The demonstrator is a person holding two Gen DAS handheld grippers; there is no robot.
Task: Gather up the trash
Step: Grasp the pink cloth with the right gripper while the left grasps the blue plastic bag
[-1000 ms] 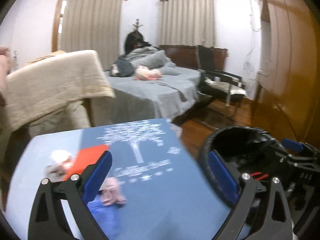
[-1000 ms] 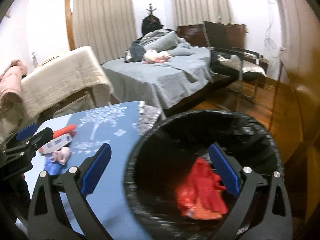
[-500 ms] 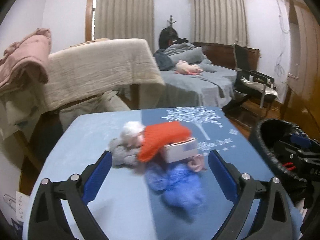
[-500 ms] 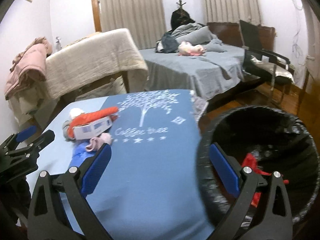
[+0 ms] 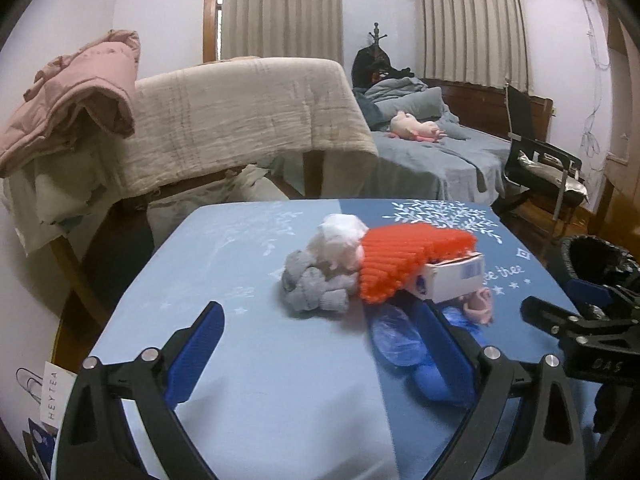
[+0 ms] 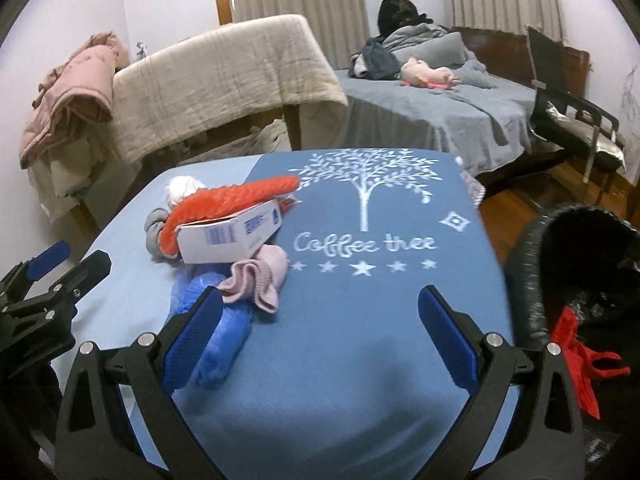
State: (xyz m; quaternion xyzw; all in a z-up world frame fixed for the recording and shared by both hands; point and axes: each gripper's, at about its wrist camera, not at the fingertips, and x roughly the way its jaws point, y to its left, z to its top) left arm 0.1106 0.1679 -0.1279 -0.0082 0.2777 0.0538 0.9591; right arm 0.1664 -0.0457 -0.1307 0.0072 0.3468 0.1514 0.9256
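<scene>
A trash pile lies on the blue table (image 5: 260, 380): an orange net sleeve (image 5: 404, 260), a white cardboard box (image 5: 452, 280), a grey cloth wad (image 5: 316, 288), a white tissue wad (image 5: 340, 236), a pink cloth (image 6: 260, 276) and blue crumpled plastic (image 6: 220, 340). My left gripper (image 5: 320, 352) is open and empty, just short of the pile. My right gripper (image 6: 320, 340) is open and empty over the table, right of the pile. The black-lined trash bin (image 6: 576, 280) stands at the table's right edge with red trash (image 6: 580, 364) inside.
A chair draped with a beige blanket (image 5: 240, 120) and a pink jacket (image 5: 76, 92) stands behind the table. A grey bed (image 6: 440, 100) and a black chair (image 6: 568, 112) lie beyond. Wooden floor shows at the right.
Both grippers have swung left, away from the bin toward the pile. The bin has slid to the right edge of both views. The pile now sits close in front of my left gripper.
</scene>
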